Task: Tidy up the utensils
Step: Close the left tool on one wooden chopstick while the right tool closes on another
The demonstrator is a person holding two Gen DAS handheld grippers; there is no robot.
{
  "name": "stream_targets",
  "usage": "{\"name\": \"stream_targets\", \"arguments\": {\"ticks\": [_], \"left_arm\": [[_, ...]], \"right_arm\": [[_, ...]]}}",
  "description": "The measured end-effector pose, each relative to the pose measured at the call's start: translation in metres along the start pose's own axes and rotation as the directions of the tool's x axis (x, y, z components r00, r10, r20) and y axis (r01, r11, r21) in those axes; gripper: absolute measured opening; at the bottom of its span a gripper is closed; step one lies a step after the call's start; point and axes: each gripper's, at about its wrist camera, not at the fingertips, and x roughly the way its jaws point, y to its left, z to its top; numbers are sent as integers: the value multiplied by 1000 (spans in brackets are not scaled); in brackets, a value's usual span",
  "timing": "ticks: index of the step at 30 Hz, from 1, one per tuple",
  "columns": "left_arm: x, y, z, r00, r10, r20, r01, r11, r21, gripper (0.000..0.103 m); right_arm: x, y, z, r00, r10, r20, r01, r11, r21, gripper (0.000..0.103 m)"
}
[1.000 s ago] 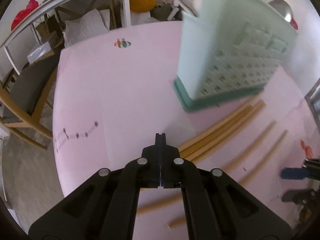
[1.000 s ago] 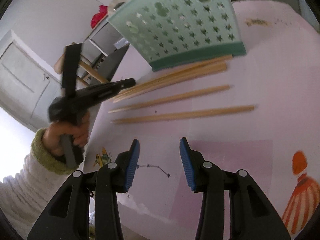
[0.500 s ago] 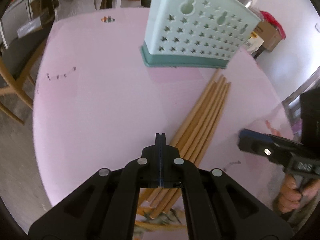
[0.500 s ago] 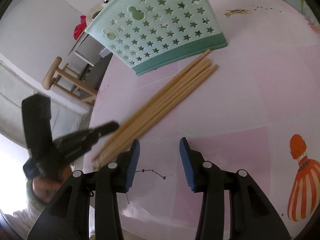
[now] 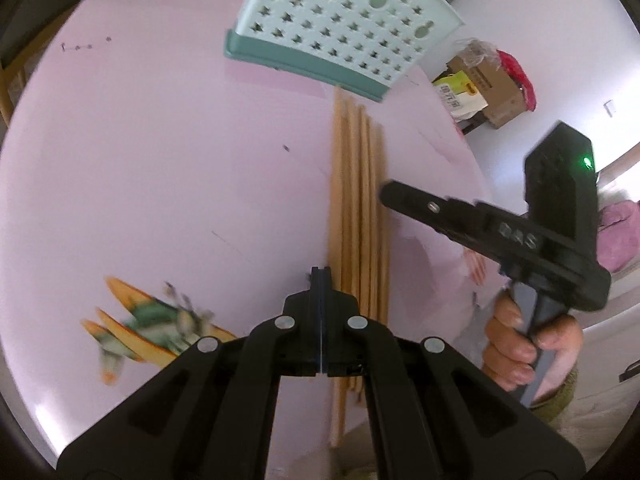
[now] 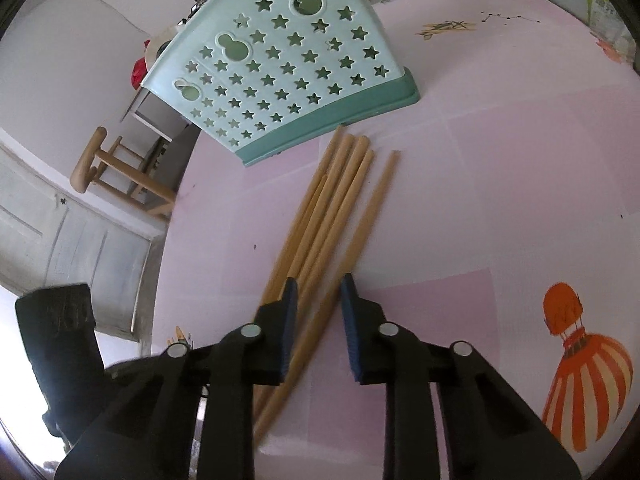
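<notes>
Tan wooden chopsticks [image 6: 336, 208]: a loose bundle flat on the pink table [image 6: 500, 168], tips just short of the mint star-holed holder [image 6: 280, 72]. Right gripper [image 6: 318, 292]: jaws parted, straddling one stick, not clamped. Left gripper [image 5: 321, 280]: jaws pressed together, empty, just beside the bundle. Nearby: wooden stool [image 6: 116, 176], cardboard box [image 5: 488, 88].

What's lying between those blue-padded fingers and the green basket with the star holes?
In the right wrist view, wooden chopsticks lie between the open right gripper and the mint-green star-holed basket, on the pink table.
</notes>
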Motion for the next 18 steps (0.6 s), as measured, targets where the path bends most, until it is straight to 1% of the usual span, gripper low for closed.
{"name": "stream_targets", "arguments": {"ticks": [4,6,8,11,12,15,18], "left_arm": [[6,-11,-11,999,-46,-9,46,999,-24,0],[9,-19,-18,998,-62,-16,62,998,-13,0],[13,-26,-20,997,-68,-22,68,998,3,0],[10,-31,-20,998,-60,1,60,998,19,0],[7,-30,-18,998,-58,19,58,998,19,0],[2,-31,-8,998,-34,59,32,999,32,0],[-2,-33,0,996,-8,89,3,999,50,5]], "right_arm": [[4,3,4,1000,-8,-13,7,999,-38,15],[5,4,6,1000,-14,-20,13,998,-59,12],[4,4,8,999,-27,-24,25,997,-78,12],[-1,5,7,999,-52,-14,50,992,-112,12],[-2,6,7,998,-65,-10,63,990,-128,12],[-2,9,6,996,-89,-10,86,982,-168,12],[-3,14,4,996,-93,-7,90,975,-205,12]]}}
